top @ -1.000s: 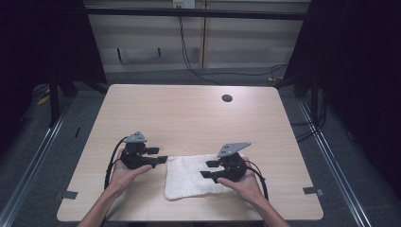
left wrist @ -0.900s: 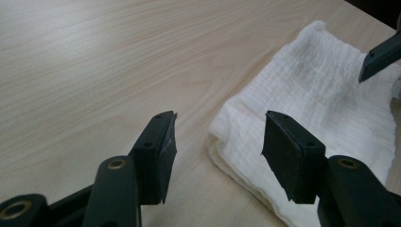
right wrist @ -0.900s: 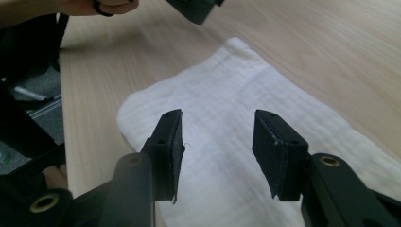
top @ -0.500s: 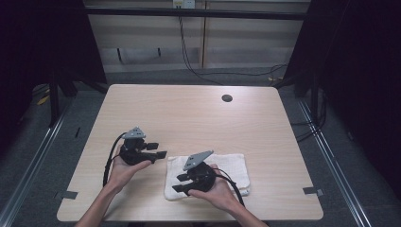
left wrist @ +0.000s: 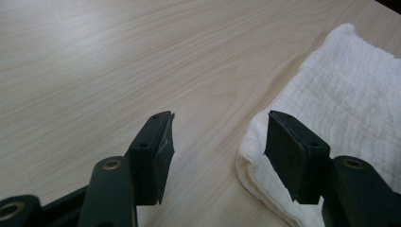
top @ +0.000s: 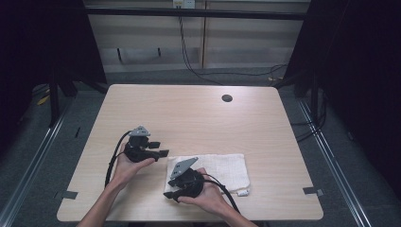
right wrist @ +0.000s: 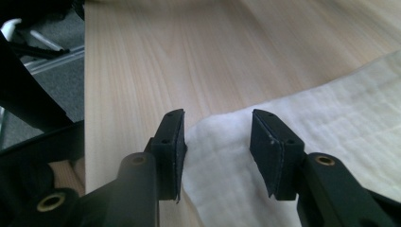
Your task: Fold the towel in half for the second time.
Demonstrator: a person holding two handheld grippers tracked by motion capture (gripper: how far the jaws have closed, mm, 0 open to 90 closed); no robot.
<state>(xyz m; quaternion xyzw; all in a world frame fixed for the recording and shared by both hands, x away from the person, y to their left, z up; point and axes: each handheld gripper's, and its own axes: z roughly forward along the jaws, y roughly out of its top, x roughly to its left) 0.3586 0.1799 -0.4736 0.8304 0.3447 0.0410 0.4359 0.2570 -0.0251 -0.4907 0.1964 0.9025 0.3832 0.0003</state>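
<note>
Item: white towel (top: 222,170), folded, flat on wooden table (top: 189,113).

Left gripper (left wrist: 217,142): jaws wide apart, nothing between them; towel corner lies just under its right finger (left wrist: 293,156).

Right gripper (right wrist: 217,146): jaws parted, straddling the towel's edge, fingers (right wrist: 172,142) not clamped on the cloth.

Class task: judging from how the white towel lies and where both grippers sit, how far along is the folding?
Done: the white towel already lies doubled; a folded edge shows in the left gripper view. In hand: the open right gripper straddles a corner, while the open left gripper waits at the edge. Left: probably gripping and another fold.
</note>
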